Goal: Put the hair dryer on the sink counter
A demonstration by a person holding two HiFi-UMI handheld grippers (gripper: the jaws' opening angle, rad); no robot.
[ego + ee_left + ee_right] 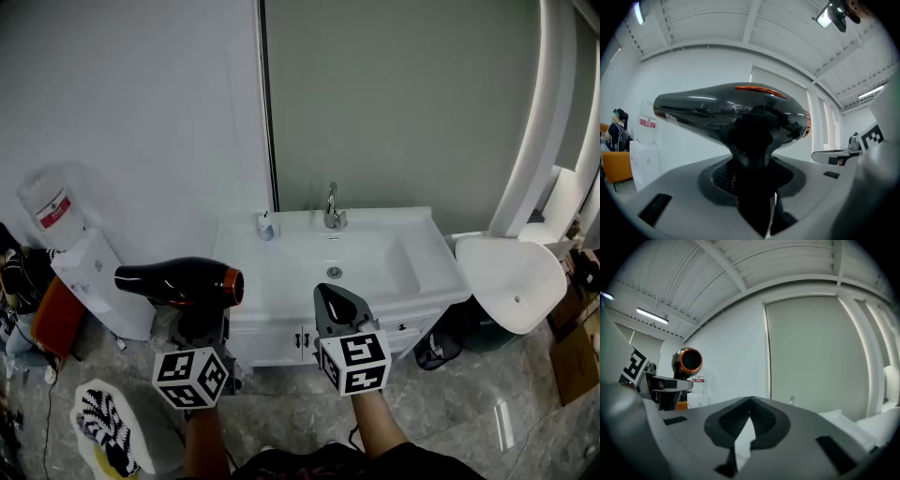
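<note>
Hair dryer (178,282) horizontal, orange end rightward, left gripper (202,328) clamping handle (right gripper (330,295) closed)

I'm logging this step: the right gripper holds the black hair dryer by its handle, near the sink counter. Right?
Not quite: the left gripper holds the hair dryer by its handle, near the sink counter; the left gripper view shows it.

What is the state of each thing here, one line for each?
hair dryer: held by its handle, barrel level, not yet on the sink counter
left gripper: shut on the hair dryer
right gripper: shut, empty
cabinet doors: closed
</note>
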